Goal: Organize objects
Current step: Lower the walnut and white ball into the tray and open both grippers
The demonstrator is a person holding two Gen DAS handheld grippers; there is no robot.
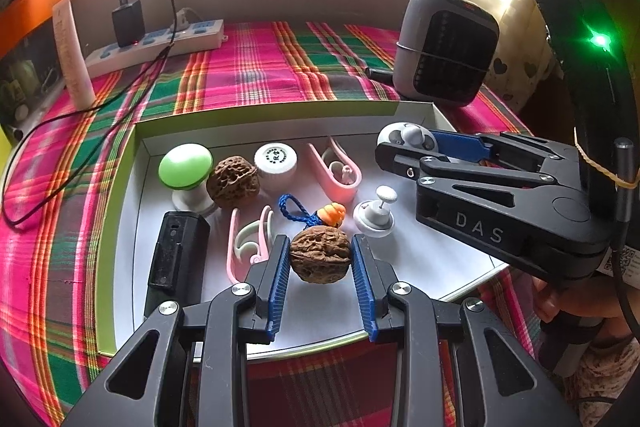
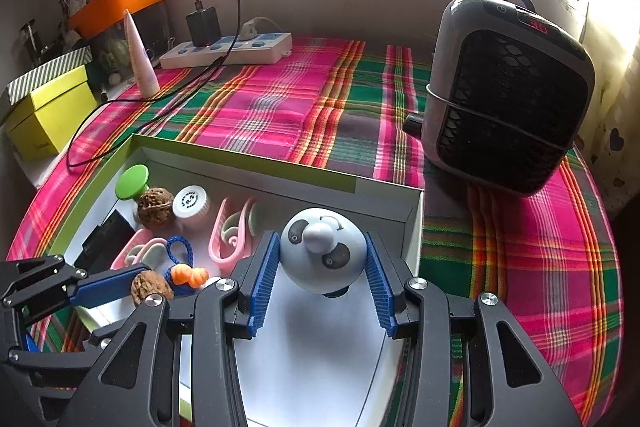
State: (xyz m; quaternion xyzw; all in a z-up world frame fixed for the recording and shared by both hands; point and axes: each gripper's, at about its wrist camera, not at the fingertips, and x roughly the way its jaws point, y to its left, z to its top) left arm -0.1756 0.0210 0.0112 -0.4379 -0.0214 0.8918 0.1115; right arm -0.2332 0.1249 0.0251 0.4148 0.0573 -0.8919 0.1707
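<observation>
A shallow white box with a green rim (image 1: 120,179) holds several small objects. My left gripper (image 1: 321,259) is shut on a brown walnut (image 1: 320,254) over the box's near part. My right gripper (image 2: 320,263) is shut on a pale round panda-faced toy (image 2: 322,251) over the box's right part; it also shows in the left wrist view (image 1: 406,139). A second walnut (image 1: 234,180), a green-capped mushroom toy (image 1: 185,167), a white round cap (image 1: 276,161), pink clips (image 1: 336,173), a black block (image 1: 176,255) and an orange charm on a blue cord (image 1: 330,214) lie in the box.
A grey fan heater (image 2: 508,95) stands at the right on the plaid cloth (image 2: 280,95). A white power strip (image 2: 228,51) with a black charger and cable lies at the back. A pink-white tube (image 2: 140,59) and a yellow box (image 2: 44,115) are at the left.
</observation>
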